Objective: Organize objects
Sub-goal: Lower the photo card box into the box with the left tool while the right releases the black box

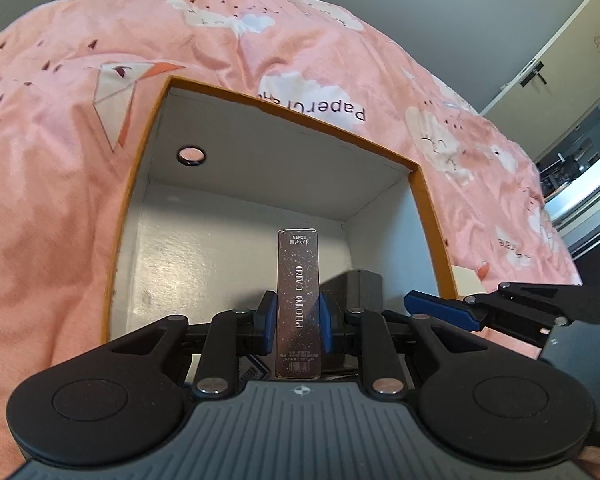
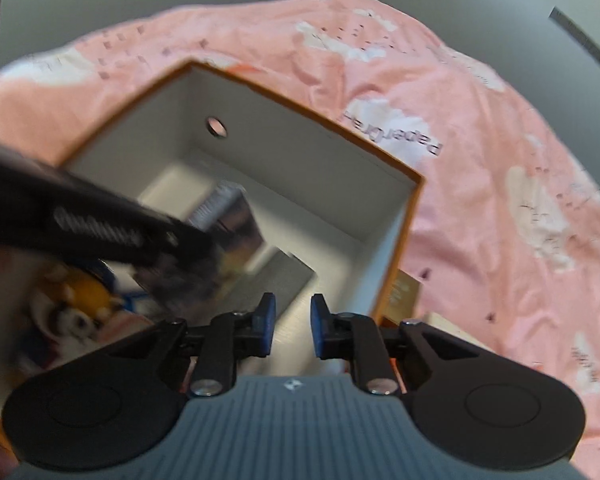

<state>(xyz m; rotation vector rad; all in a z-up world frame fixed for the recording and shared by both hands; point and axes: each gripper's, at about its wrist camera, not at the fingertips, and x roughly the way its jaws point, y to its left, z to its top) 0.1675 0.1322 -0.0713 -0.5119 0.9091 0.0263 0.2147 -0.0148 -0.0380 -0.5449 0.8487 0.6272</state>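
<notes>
My left gripper (image 1: 298,314) is shut on a dark, upright box marked PHOTO CARD (image 1: 298,276), with a blue pad on each narrow side. It hangs over the open white box with an orange rim (image 1: 284,106). A grey flat item (image 1: 360,286) lies inside, low on the right. In the right wrist view, which is blurred, my right gripper (image 2: 293,316) is open over the same box's (image 2: 300,110) near right corner, with nothing between its pads. The card box (image 2: 228,220) shows there behind the left tool's black linkage (image 2: 100,224). One right blue finger (image 1: 440,311) shows in the left wrist view.
The box rests on a pink bed cover (image 1: 60,200) printed with clouds and birds. A small tan carton (image 2: 404,292) stands against its right wall outside. Colourful cartoon items (image 2: 76,304) lie in the box's near left part. A cupboard door (image 1: 560,60) is at far right.
</notes>
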